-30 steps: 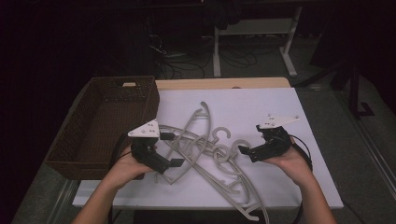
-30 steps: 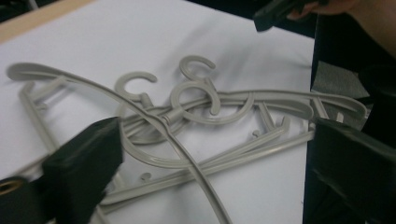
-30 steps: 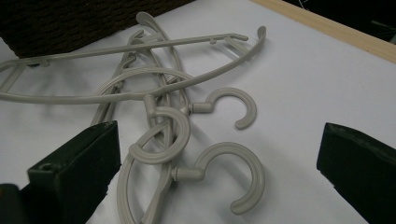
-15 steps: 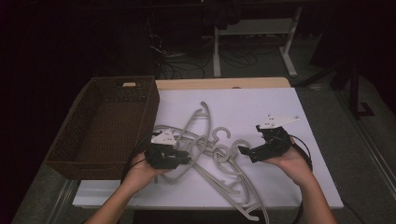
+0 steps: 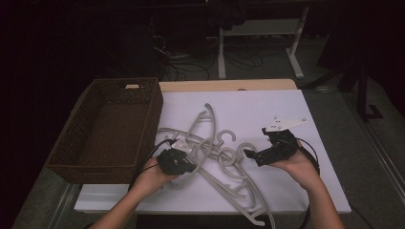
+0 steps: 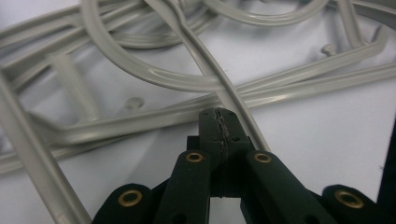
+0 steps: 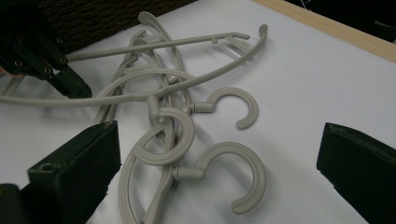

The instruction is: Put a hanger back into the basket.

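Lowered left gripper (image 5: 191, 164), jaws newly closed

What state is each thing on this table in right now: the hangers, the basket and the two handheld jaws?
Hangers: lying tangled in a pile on the white table.
Basket: upright and empty, left of the pile.
Left gripper: jaws have just closed, pinching a thin hanger bar.
Right gripper: jaws wide open, nothing held, pointed at the hooks.

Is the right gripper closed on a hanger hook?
No: in the right gripper view the right gripper has its jaws wide apart, with the hanger hooks lying free on the table between them.
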